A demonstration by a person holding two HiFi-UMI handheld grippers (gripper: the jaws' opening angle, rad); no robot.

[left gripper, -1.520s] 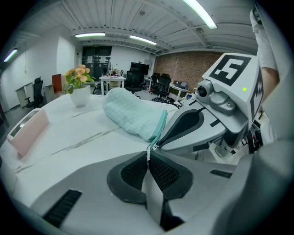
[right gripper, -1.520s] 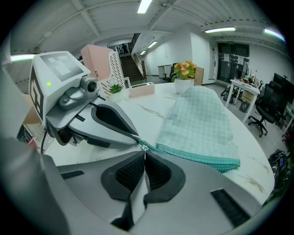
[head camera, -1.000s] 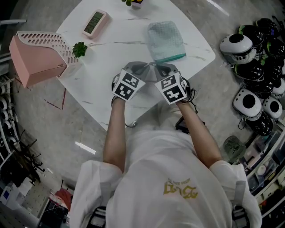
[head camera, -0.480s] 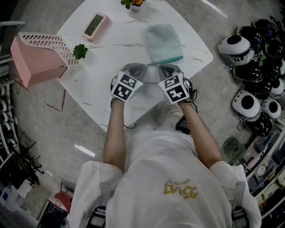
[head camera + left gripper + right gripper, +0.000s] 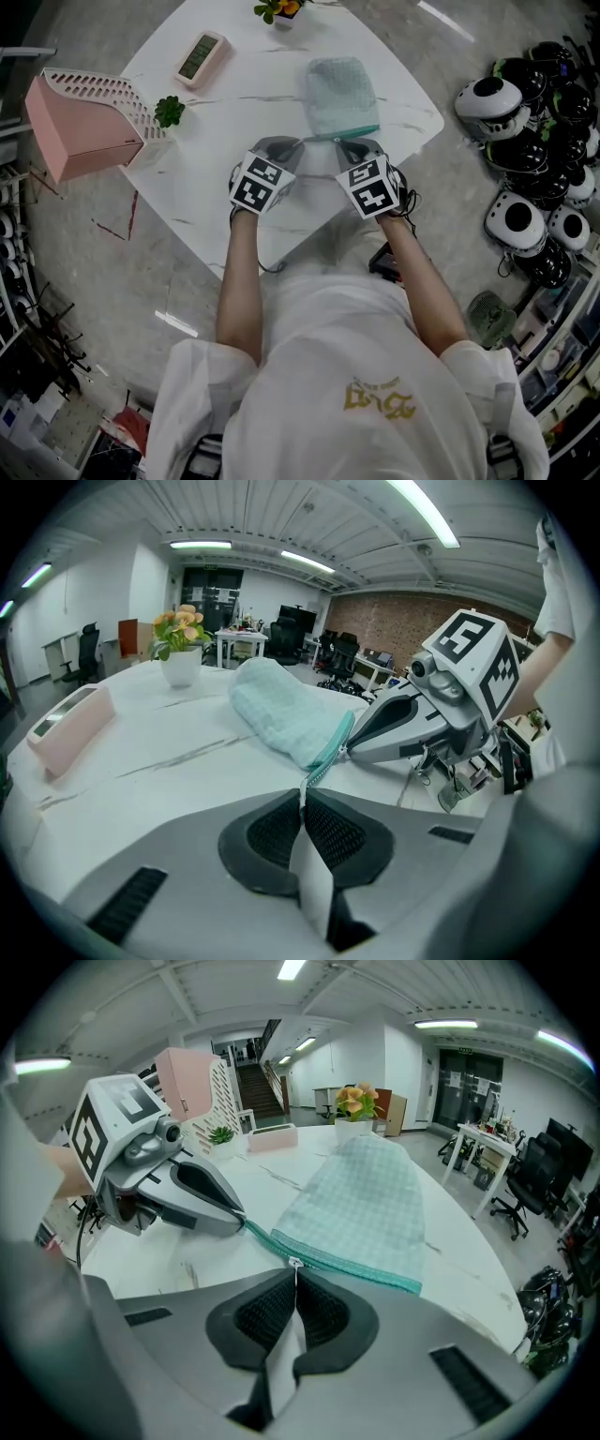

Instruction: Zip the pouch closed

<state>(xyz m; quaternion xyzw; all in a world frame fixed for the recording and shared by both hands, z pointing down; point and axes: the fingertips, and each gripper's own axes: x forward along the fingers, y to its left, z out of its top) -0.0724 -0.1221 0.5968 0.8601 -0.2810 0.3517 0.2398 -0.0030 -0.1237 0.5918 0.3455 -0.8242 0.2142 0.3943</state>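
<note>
The left gripper is clamped, dark ribbed pads together, on the thin tail end of the zipper. The right gripper pinches the small metal zipper pull between closed jaws. The two work close together at the near edge of the pouch, which lies flat on the table just beyond their tips.

The closing looks to be under way rather than done. The pull sits only partway along the teal band, with a good stretch of zipper running on to the pouch's far corner. Which side of the pull is already joined cannot be told from these views. What appears to remain is drawing the pull along that stretch while the left gripper holds the end taut.

The pouch is soft mint-green cloth with a fine waffle check, rounded at its far end and limp enough to sag on the surface. Its zipper tape is a darker, smoother teal. The table is hard, glossy white with grey marble veining. A pink slatted basket stands at its left edge.
</note>
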